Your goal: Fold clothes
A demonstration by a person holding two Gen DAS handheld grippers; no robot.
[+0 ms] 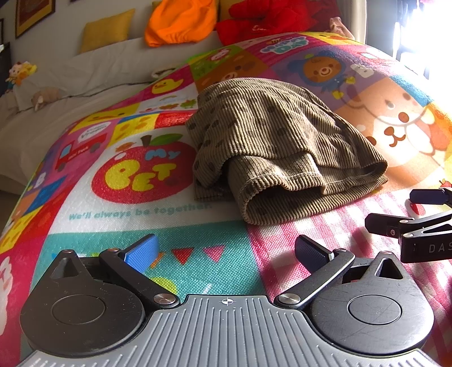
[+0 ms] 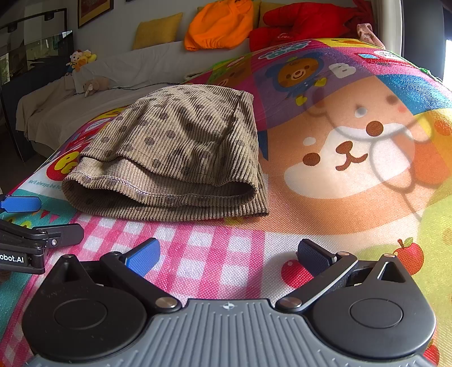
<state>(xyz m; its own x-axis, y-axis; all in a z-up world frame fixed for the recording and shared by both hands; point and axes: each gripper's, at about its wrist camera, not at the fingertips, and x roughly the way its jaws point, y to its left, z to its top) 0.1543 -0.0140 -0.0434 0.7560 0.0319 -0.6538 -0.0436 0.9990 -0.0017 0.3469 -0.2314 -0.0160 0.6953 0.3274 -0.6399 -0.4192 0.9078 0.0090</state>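
folded brown dotted garment (image 2: pixel 175 158) lies on the cartoon mat (image 2: pixel 353 175), beyond the wide-spread, empty right gripper (image 2: pixel 227 255).

Play mat (image 1: pixel 197 271), left part: red apple print (image 1: pixel 141 169) reads "My PET"; beneath it, the line "We'll always be together" (image 1: pixel 138 211). Far end: letter "B" (image 2: pixel 341 70). Right gripper (image 1: pixel 423 225) body: "DAS", cut off. Left gripper (image 2: pixel 28 223) body: "obot.AI", cut off.

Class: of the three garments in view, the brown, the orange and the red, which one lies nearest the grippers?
The brown dotted corduroy garment, folded on the play mat; the orange garment and red garment lie far behind.
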